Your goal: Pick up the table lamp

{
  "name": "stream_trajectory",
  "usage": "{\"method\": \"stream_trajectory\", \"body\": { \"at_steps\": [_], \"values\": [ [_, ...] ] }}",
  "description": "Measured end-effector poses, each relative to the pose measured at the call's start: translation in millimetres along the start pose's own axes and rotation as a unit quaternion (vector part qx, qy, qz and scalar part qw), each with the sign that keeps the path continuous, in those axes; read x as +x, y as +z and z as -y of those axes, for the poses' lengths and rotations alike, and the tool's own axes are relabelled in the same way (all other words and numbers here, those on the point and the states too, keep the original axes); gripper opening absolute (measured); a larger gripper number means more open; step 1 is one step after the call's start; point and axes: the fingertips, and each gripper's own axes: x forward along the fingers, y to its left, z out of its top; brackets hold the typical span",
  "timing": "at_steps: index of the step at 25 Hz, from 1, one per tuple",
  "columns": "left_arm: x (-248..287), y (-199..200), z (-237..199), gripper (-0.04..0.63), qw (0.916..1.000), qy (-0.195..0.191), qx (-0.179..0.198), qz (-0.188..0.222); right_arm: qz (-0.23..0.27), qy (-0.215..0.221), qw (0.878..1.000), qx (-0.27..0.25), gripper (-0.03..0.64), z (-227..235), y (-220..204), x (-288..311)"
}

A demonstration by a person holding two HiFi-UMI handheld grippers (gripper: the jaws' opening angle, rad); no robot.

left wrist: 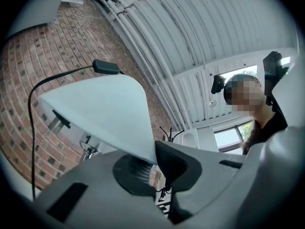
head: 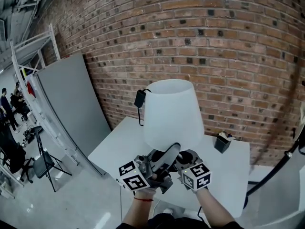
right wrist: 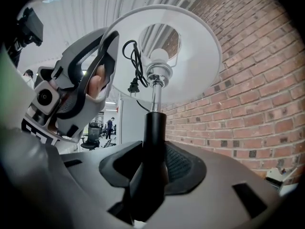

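White shade [head: 174,113], black stem [right wrist: 153,132]
We're seeing a white table [head: 119,149] and a red-brown brick wall [head: 214,42] speckled with darker bricks.

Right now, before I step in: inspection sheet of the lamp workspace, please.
Surface: white table.
Job's things: lamp upright, white shade, black stem; base hidden.
Clutter: small black box near the table's far right edge.
Grippers: left gripper shut on the shade's rim; right gripper shut on the stem.
Cables: plug hangs loose beside the shade, unplugged.
Surroundings: brick wall, grey panel, tripod, people far left.
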Motion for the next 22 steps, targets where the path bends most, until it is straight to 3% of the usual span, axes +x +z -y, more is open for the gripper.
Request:
{"method": "stream_trajectory", "body": {
  "at_steps": [22],
  "values": [
    [26, 52, 49, 0.016, 0.998, -0.032, 0.054, 0.01, 0.068, 0.001, 0.997, -0.033, 0.144, -19, 80, -11]
  ]
}}
